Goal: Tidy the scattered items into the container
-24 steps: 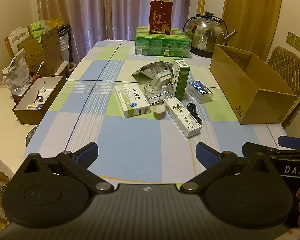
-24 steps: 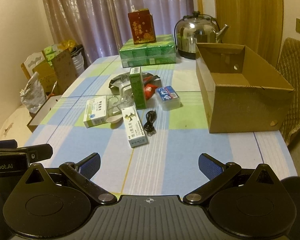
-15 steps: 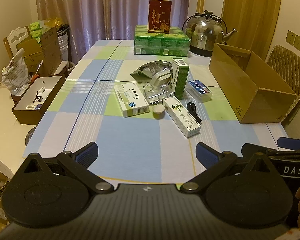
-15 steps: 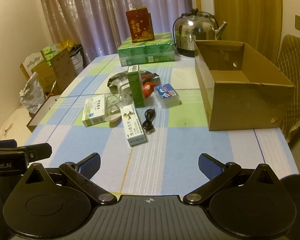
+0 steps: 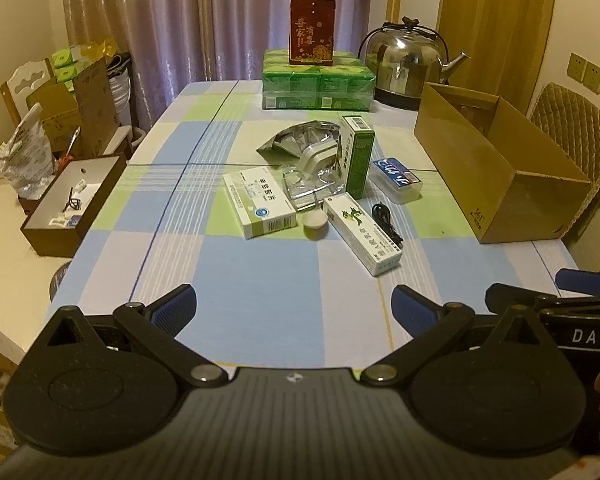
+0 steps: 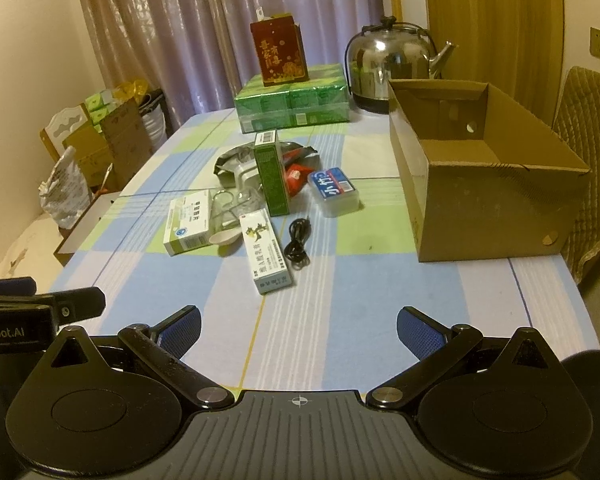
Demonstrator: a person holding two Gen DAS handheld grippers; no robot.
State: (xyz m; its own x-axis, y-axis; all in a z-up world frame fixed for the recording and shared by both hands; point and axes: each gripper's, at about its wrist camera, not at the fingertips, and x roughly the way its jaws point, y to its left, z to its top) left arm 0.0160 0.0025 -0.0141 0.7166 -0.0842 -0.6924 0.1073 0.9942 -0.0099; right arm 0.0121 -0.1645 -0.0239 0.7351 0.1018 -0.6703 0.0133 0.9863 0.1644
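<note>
On checked tablecloth [image 5: 260, 264], scattered boxes, cardboard box [image 6: 484, 200], curtains behind, both jaws wide

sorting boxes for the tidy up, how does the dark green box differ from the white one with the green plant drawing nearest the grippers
The dark green box stands upright on its end; the white box lies flat. The green box is dark green on its visible sides with a barcode on top; the white box is pale with a green plant drawing. The white box lies beside the black cable. Both are slim cartons, outside the cardboard box.
</note>
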